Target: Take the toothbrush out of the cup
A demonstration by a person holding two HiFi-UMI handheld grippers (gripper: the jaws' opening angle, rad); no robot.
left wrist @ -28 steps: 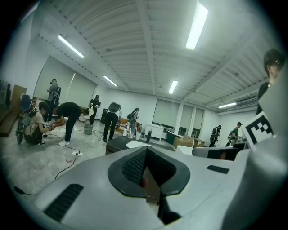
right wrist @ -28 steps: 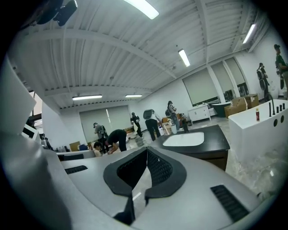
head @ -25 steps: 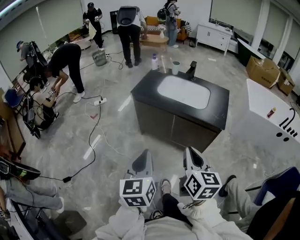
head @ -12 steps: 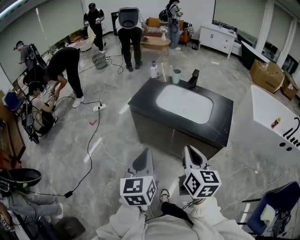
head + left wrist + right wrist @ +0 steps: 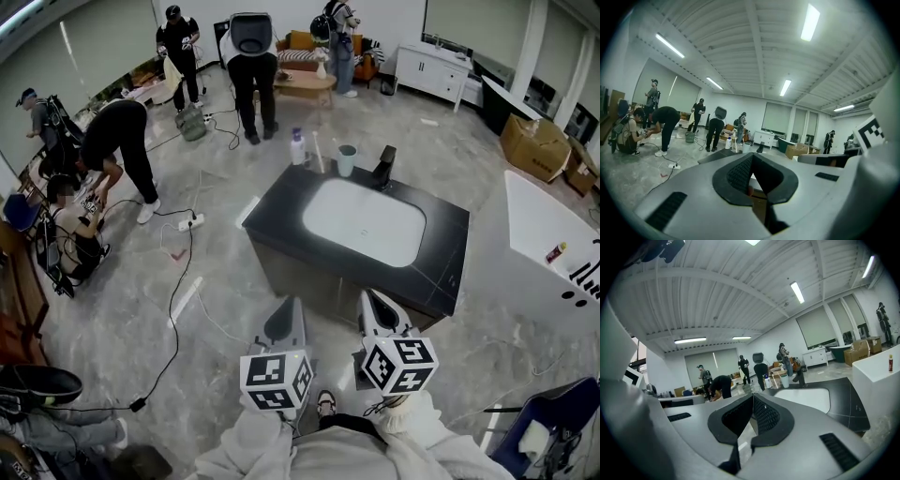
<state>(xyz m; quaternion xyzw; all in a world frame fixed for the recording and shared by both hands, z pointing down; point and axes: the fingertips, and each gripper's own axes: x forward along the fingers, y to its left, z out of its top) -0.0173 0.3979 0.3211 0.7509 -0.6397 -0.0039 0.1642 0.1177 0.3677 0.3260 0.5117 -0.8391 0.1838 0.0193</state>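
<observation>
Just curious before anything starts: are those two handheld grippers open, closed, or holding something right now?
Left gripper: jaws closed, holding nothing.
Right gripper: jaws closed, holding nothing.

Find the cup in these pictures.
In the head view, the cup stands at the far edge of the counter, between the bottle on its left and the tap.

No legible text in any view.
Left marker cube and right marker cube carry only black-and-white square code patterns, no letters or digits. The bottle at the far edge of the counter has a label too small to read. The cardboard boxes show no readable print.
</observation>
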